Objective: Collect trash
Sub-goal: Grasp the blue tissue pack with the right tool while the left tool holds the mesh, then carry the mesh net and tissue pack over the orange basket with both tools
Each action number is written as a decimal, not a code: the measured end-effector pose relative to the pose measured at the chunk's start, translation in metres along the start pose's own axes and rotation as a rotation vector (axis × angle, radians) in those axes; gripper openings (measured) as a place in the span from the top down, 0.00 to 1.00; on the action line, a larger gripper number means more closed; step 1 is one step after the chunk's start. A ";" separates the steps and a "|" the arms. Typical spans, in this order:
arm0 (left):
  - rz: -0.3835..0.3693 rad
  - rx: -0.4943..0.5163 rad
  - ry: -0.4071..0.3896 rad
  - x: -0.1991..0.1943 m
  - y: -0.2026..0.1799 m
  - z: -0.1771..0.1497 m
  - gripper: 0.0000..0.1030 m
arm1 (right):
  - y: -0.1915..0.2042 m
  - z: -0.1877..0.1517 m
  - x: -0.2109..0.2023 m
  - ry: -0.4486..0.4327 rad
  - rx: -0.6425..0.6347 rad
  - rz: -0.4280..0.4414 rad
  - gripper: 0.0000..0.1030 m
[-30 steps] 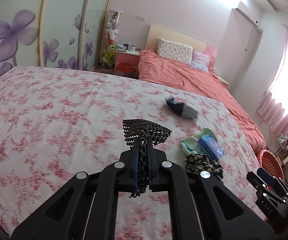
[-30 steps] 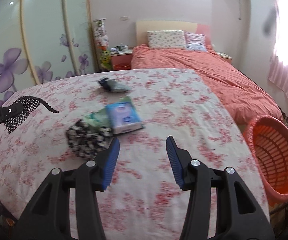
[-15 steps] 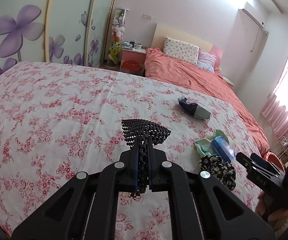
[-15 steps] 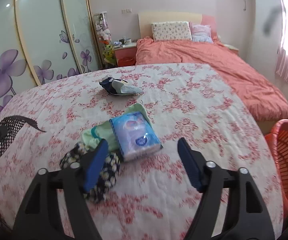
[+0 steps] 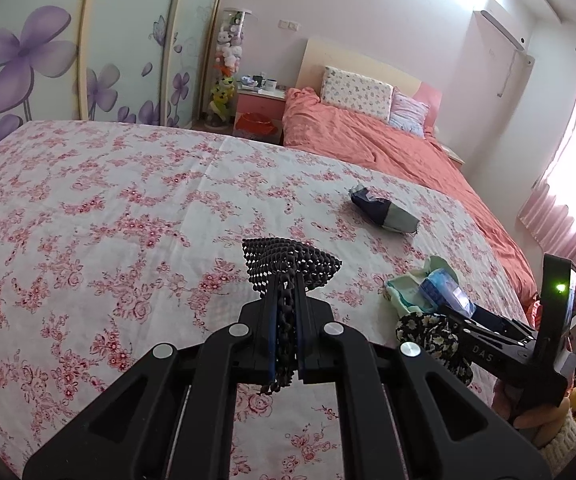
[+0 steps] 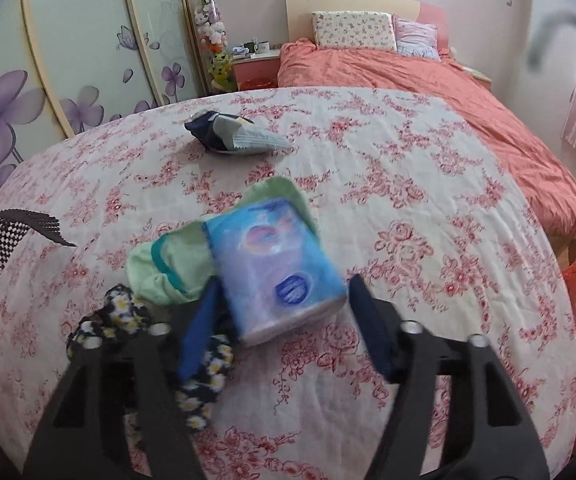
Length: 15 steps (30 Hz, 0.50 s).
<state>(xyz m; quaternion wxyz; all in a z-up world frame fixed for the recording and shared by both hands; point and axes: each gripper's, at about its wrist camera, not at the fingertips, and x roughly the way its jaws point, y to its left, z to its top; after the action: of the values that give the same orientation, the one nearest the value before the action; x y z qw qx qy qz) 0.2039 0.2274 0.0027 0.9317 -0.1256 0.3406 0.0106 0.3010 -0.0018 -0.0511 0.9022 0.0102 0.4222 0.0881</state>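
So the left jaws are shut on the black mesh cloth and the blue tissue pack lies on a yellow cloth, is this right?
Not quite: the cloth under the blue tissue pack is pale green, as the right wrist view shows. The left jaws are indeed shut on the black mesh cloth.

Left half of the floral bedspread (image 5: 100, 216) lies open; green cloth (image 6: 168, 256) and flowered scrunchie (image 6: 128, 320) crowd the blue packet (image 6: 276, 264).

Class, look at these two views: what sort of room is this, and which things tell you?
A bedroom, most likely: a bed with pillows, a bedside table and flower-painted wardrobe doors.
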 end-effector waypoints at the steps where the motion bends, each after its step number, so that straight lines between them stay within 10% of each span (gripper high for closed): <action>1: -0.001 0.000 0.001 0.000 -0.001 0.000 0.94 | 0.000 -0.001 -0.001 -0.004 0.000 -0.002 0.42; 15: -0.035 0.023 -0.005 -0.012 -0.020 -0.004 0.94 | -0.020 -0.014 -0.050 -0.092 0.016 -0.042 0.43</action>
<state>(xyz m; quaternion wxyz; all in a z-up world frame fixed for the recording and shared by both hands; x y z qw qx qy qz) 0.1946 0.2080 0.0116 0.9339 -0.1207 0.3363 -0.0095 0.2617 -0.0311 -0.0241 0.9222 0.0125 0.3810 0.0651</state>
